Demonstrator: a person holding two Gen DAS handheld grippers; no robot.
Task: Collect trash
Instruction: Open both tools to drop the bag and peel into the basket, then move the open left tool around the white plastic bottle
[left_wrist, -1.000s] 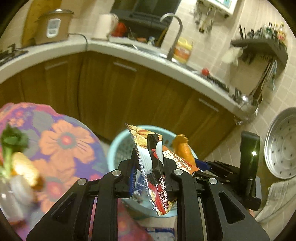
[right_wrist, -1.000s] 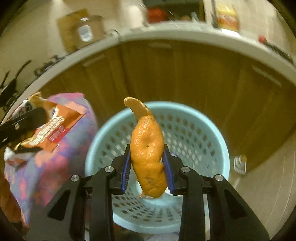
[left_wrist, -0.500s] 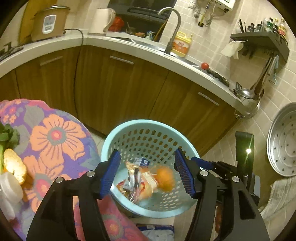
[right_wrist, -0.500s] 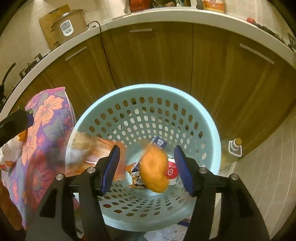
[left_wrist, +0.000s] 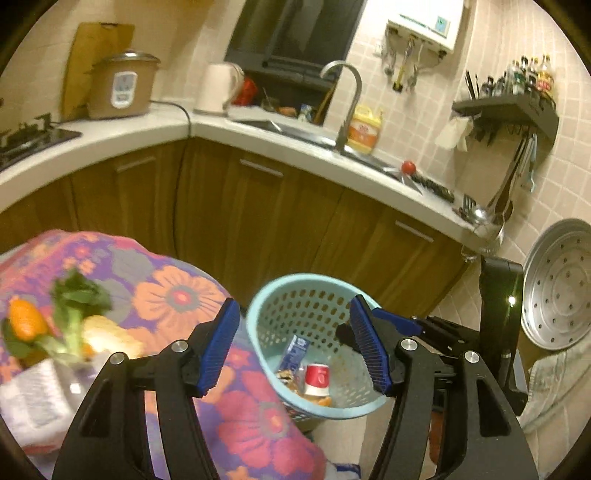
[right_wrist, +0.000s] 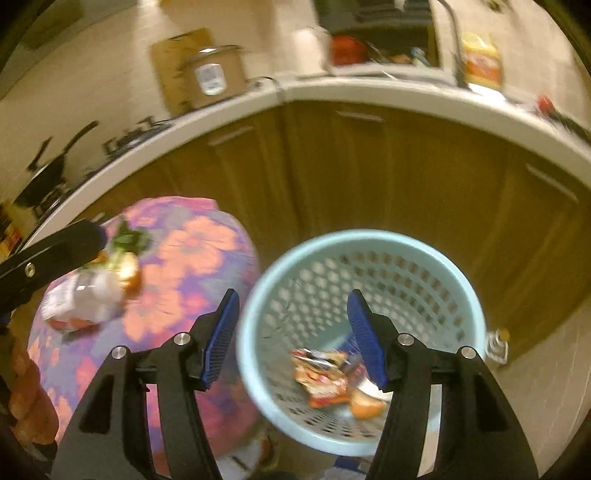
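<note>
Down inside the pale blue basket (right_wrist: 436, 258): snack wrapper (right_wrist: 325, 373) crumpled on the perforated floor, orange peel (right_wrist: 365, 406) just beside it, small blue carton (left_wrist: 295, 349) and red-and-white cup (left_wrist: 318, 376) close by. Above the basket's rim: right gripper (right_wrist: 291, 332), jaws just opened wide, nothing between the blue pads. Left gripper (left_wrist: 295, 339) likewise over the basket, jaws spread, empty. Touching the basket on its left: floral cloth (left_wrist: 177, 295), with leafy greens (left_wrist: 79, 295), an orange piece (left_wrist: 26, 325) and a clear bottle (right_wrist: 88, 291) on top. Behind the basket: brown cabinets (left_wrist: 258, 221) under a white counter (left_wrist: 295, 151).
</note>
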